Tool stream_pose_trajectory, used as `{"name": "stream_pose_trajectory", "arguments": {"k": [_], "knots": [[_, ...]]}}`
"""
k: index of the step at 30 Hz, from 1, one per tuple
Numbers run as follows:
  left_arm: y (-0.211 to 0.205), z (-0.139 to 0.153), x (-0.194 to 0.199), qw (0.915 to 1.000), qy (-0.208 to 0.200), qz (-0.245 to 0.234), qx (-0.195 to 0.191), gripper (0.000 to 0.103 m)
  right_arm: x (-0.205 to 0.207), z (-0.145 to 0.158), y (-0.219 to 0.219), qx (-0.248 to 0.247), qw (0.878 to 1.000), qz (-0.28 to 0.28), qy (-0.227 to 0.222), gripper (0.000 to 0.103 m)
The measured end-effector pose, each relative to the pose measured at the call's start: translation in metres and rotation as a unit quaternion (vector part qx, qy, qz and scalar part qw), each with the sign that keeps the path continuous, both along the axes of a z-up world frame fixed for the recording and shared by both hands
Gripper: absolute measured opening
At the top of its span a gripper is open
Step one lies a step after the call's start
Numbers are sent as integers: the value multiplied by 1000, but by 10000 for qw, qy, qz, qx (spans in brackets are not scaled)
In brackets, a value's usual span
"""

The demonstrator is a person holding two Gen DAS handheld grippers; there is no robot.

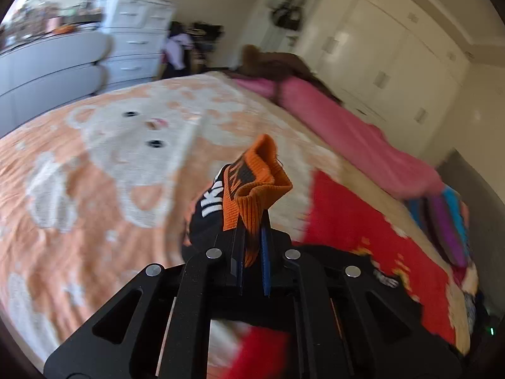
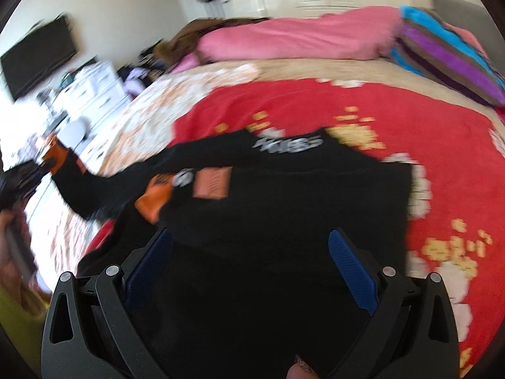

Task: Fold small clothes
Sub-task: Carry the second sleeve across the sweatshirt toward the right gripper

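Observation:
A small black top (image 2: 284, 202) with orange cuffs lies spread on the red part of the bed cover (image 2: 410, 120). My left gripper (image 1: 251, 237) is shut on one orange cuff (image 1: 258, 183) and holds that sleeve lifted above the bed; in the right wrist view the left gripper (image 2: 28, 173) and cuff (image 2: 56, 154) show at far left. The other orange cuff (image 2: 156, 195) lies folded over the garment. My right gripper (image 2: 249, 249) is open, low over the black fabric with its blue pads (image 2: 350, 265) on either side.
The bed carries an orange blanket with a white bear (image 1: 126, 145), a pink duvet (image 2: 293, 41) and a striped pillow (image 2: 448, 60) along the far side. White drawers (image 1: 135, 34) and a wall TV (image 2: 38, 57) stand beyond the bed.

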State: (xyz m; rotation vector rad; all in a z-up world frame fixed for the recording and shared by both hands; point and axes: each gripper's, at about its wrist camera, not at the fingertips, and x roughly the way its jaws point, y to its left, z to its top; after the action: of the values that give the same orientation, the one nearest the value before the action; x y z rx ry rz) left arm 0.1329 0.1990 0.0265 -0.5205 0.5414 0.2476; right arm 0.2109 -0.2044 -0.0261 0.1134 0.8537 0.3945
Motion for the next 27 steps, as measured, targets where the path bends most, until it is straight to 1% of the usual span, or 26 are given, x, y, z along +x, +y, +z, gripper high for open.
{"name": "stream_pose_trajectory", "arguments": {"k": [1, 4, 6, 8, 11, 14, 16, 19, 20, 22, 24, 25, 27], "knots": [[-11, 3, 3, 9999, -26, -156, -4, 2, 3, 4, -15, 63, 9998, -171, -40, 98], [-60, 9, 15, 9973, -31, -735, -14, 2, 12, 10, -45, 151, 9984, -535, -137, 98], [-93, 6, 25, 9944, 62, -1059, -2, 2, 16, 10, -61, 164, 9971, -736, -124, 98], [-122, -2, 34, 9906, 192, -1353, -11, 2, 21, 7, -78, 313, 9952, -930, -24, 98], [-162, -20, 49, 9841, 434, -1725, 18, 2, 26, 0, -95, 538, 9924, -1101, 133, 98], [-191, -50, 61, 9756, 735, -2069, -52, 2, 30, -5, -101, 608, 9908, -1181, 241, 98], [-210, -67, 66, 9692, 932, -2278, 88, 3, 31, -9, -104, 623, 9903, -1211, 291, 98], [-220, -87, 73, 9608, 1117, -2535, 40, 6, 32, -13, -104, 625, 9901, -1208, 351, 98], [-224, -93, 74, 9571, 1201, -2638, 23, 10, 32, -14, -102, 634, 9901, -1195, 370, 98], [-227, -100, 74, 9526, 1242, -2776, 9, 17, 33, -18, -98, 652, 9906, -1129, 421, 98], [-231, -103, 73, 9463, 1252, -2981, -33, 33, 32, -20, -93, 612, 9915, -1056, 447, 98], [-232, -103, 72, 9430, 1261, -3080, -21, 37, 32, -21, -90, 578, 9921, -1014, 454, 98], [-234, -101, 69, 9363, 1278, -3272, 38, 50, 34, -24, -84, 562, 9928, -937, 499, 98]]}}
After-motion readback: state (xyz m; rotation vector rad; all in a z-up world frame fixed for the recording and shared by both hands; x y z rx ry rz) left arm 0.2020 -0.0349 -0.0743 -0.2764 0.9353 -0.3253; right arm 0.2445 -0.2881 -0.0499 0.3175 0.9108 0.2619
